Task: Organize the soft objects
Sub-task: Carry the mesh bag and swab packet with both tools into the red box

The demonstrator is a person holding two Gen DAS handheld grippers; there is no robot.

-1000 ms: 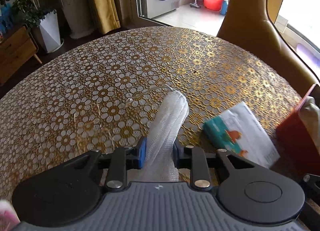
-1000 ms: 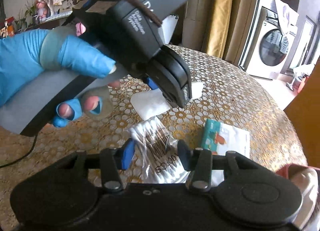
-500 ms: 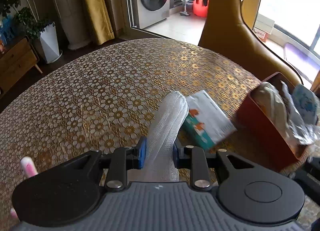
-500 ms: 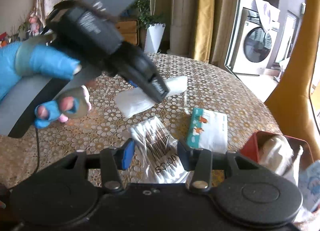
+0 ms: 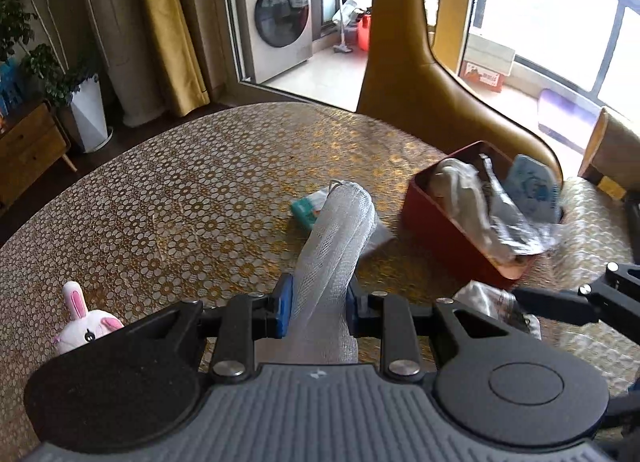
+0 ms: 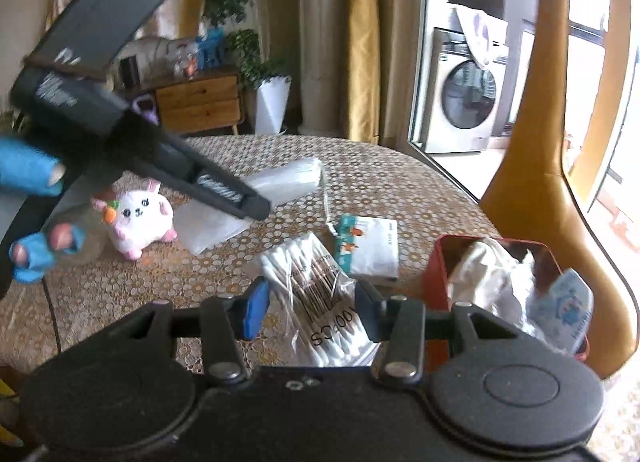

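My left gripper (image 5: 318,300) is shut on a white mesh roll (image 5: 340,230) and holds it above the table, left of the red box (image 5: 448,222). The red box holds several soft packets and cloths; it also shows in the right wrist view (image 6: 436,282). My right gripper (image 6: 310,310) is shut on a clear bag of cotton swabs (image 6: 316,290), held above the table beside the red box. The left gripper with the mesh roll (image 6: 288,178) shows at the upper left of the right wrist view.
A tissue pack (image 6: 368,248) lies on the gold-patterned tablecloth (image 5: 180,202) near the box. A white plush bunny (image 6: 138,218) sits at the left, also in the left wrist view (image 5: 86,328). A tan chair (image 5: 432,74) stands behind the box.
Both grippers have lifted and swung right toward the red box, carrying the mesh roll and the swab bag. The box and the bunny have come into view.
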